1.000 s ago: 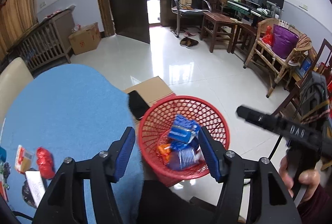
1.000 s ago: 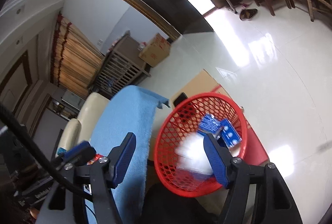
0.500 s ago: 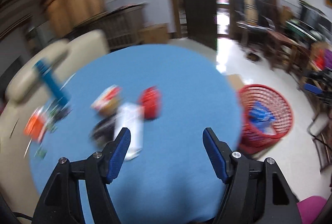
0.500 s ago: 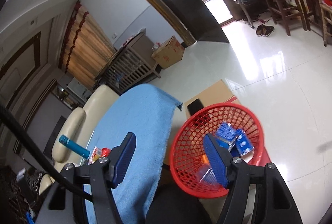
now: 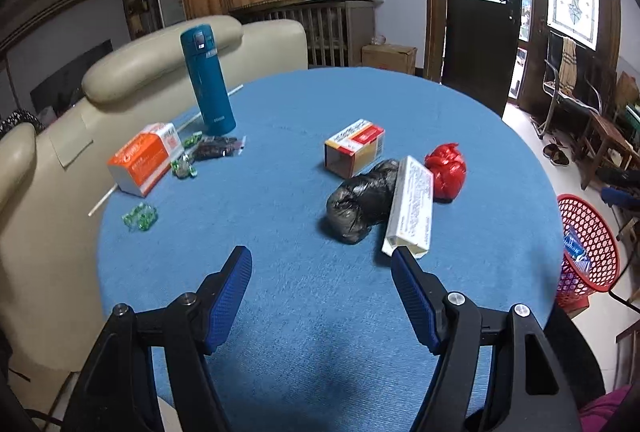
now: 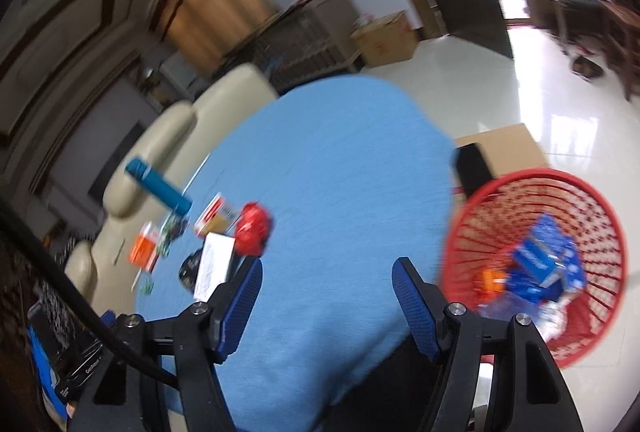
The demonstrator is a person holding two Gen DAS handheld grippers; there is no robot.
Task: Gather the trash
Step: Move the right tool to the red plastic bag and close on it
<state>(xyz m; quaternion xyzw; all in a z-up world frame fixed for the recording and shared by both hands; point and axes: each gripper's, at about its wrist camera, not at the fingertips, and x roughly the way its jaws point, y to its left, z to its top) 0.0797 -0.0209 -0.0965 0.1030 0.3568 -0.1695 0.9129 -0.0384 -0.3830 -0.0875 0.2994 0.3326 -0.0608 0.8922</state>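
The left gripper (image 5: 322,264) hangs over the near edge of the round blue tabletop (image 5: 304,312), its blue-padded fingers (image 5: 230,298) spread wide with nothing between them; the jaws have just been opening. Just beyond its right fingertip lies a long white carton (image 5: 412,207), its near end open, running away toward the middle of the tabletop. A crumpled black plastic bag (image 5: 362,201) lies against the carton's left side, and a knotted red plastic bag (image 5: 446,171) sits just beside its far right end. Behind the black bag lies a small yellow-and-red box (image 5: 354,147) with its open end facing the camera.

Toward the left edge of the tabletop lie a cluster of green wrapped candies (image 5: 140,218), an orange-and-white box (image 5: 142,161) lying flat, more green candies (image 5: 184,167) and a dark zip pouch (image 5: 218,147). Farther back, near the far left edge, a teal thermos bottle (image 5: 206,79) stands upright. A cream leather sofa (image 5: 60,167) runs along that side of the table.

The right gripper (image 6: 326,274) hovers over the tabletop's near right edge, fingers (image 6: 416,312) wide apart and empty; this view is motion-blurred. On the floor off the right edge stands a red mesh wastebasket (image 6: 600,232) holding blue packets (image 6: 544,256) and an orange scrap (image 6: 492,280). Beyond it lies a flat cardboard sheet (image 6: 508,147).
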